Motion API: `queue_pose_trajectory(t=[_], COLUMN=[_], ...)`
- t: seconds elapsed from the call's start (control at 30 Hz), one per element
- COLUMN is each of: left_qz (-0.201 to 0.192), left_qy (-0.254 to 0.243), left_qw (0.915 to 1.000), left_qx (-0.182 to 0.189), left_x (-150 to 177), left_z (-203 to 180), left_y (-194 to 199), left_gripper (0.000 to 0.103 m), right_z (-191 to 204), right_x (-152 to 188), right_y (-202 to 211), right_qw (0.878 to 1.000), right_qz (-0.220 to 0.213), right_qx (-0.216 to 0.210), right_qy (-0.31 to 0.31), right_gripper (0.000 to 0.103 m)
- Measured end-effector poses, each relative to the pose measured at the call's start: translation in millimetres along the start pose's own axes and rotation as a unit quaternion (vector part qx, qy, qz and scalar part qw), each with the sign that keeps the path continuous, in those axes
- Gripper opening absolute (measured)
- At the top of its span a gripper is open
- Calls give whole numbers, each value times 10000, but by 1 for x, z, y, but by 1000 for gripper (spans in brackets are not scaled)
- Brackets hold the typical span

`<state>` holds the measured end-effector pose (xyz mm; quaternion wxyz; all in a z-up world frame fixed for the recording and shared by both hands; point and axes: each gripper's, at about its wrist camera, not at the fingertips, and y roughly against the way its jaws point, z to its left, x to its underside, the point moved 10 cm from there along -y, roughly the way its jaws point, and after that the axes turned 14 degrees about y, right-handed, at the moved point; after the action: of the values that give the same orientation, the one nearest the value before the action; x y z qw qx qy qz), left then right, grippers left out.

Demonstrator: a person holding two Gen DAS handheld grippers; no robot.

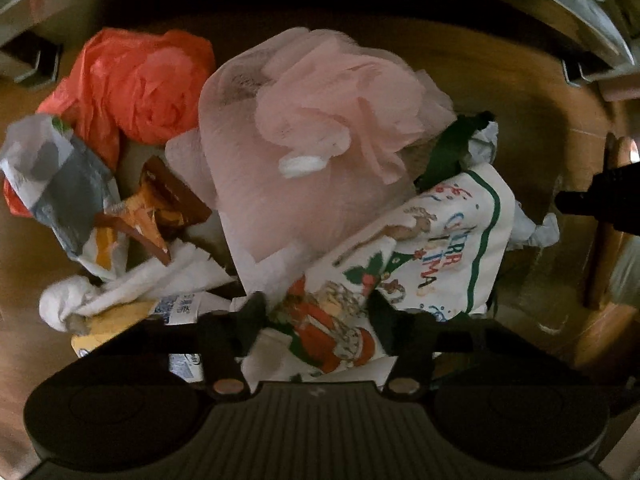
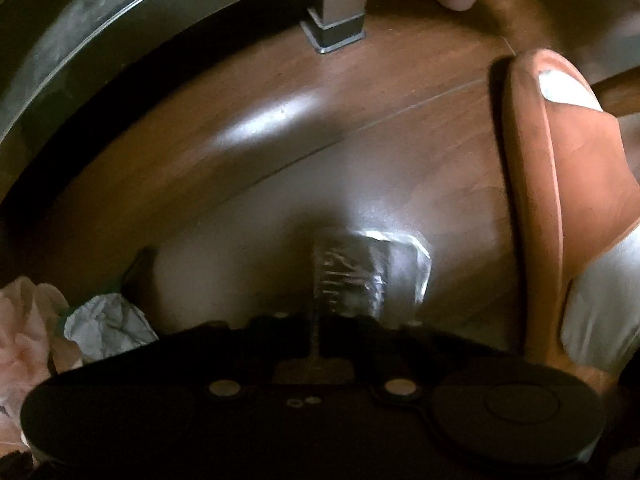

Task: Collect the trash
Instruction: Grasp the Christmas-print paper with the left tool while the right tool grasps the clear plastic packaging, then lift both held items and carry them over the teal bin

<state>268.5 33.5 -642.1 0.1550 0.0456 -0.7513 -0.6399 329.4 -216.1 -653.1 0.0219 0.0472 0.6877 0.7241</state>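
In the left wrist view a heap of trash lies on the wooden floor: a pink mesh puff on pink paper (image 1: 320, 128), a red plastic bag (image 1: 136, 84), a Christmas napkin (image 1: 420, 264), a grey-white bag (image 1: 64, 176), an orange wrapper (image 1: 156, 208) and white tissue (image 1: 120, 288). My left gripper (image 1: 324, 320) is open, its fingers either side of the Christmas napkin. In the right wrist view my right gripper (image 2: 320, 320) is shut on a crumpled clear plastic wrapper (image 2: 372, 276) just above the floor.
A metal furniture frame with a foot (image 2: 336, 32) runs along the back. A foot in an orange slipper (image 2: 560, 200) stands at the right. Crumpled white paper (image 2: 108, 328) and pink mesh (image 2: 24, 332) lie at the left. The right gripper's tip (image 1: 600, 200) shows at the left view's right edge.
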Motion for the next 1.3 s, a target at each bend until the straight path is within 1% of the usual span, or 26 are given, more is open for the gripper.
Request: queue_pose_trajectory(t=[0.03,0.07,0.1,0.13,0.23,0.33,0.43,0.53,0.6,0.67,0.8,0.83,0.93,1.1,1.2,1.3], left_qz=[40,86,132,172,228,182,1,-320,-527,-721,-1159,-1287,-1677,-2309,-2747,-3209], left_qy=[55,113,169,204,215,182,171,94,102,139,321,367,503,664,658,672], left_qw=[10000,9999,9998,9996,9995,9997,9998,9987,9976,9963,9920,9904,9843,9707,9593,9446], left_qx=[22,47,54,57,37,-36,-133,-373,-434,-454,-376,-357,-231,-20,43,160], left_x=[1,2,3,5,12,20,28,34,37,41,53,57,68,88,99,106], left_z=[1,2,3,4,4,1,-1,-3,-5,-9,-7,-7,-5,-1,1,3], left_y=[-1,-1,-1,0,6,22,46,77,98,122,174,185,224,284,324,368], left_gripper=[35,30,27,20,15,14,12,12,12,12,12,12,12,12,12,13], right_z=[2,3,7,9,22,31,39,45,51,56,68,69,78,92,99,109], right_x=[0,2,3,4,4,8,12,17,22,28,40,44,58,86,99,108], right_y=[1,1,2,6,22,50,86,121,150,178,230,241,283,361,401,441], right_qw=[9999,9998,9997,9996,9985,9969,9955,9926,9896,9859,9759,9725,9572,9245,9059,8837], right_qz=[-4,-7,-19,-42,-133,-301,-531,-793,-968,-1145,-1488,-1586,-1937,-2555,-2883,-3227], right_qx=[94,126,128,133,165,145,38,-119,-232,-361,-553,-628,-777,-948,-1073,-1090], right_qy=[105,177,225,263,502,706,787,913,1041,1163,1496,1588,2006,2666,2912,3211], right_gripper=[1,1,1,1,1,1,1,1,1,1,1,1,1,1,1,1])
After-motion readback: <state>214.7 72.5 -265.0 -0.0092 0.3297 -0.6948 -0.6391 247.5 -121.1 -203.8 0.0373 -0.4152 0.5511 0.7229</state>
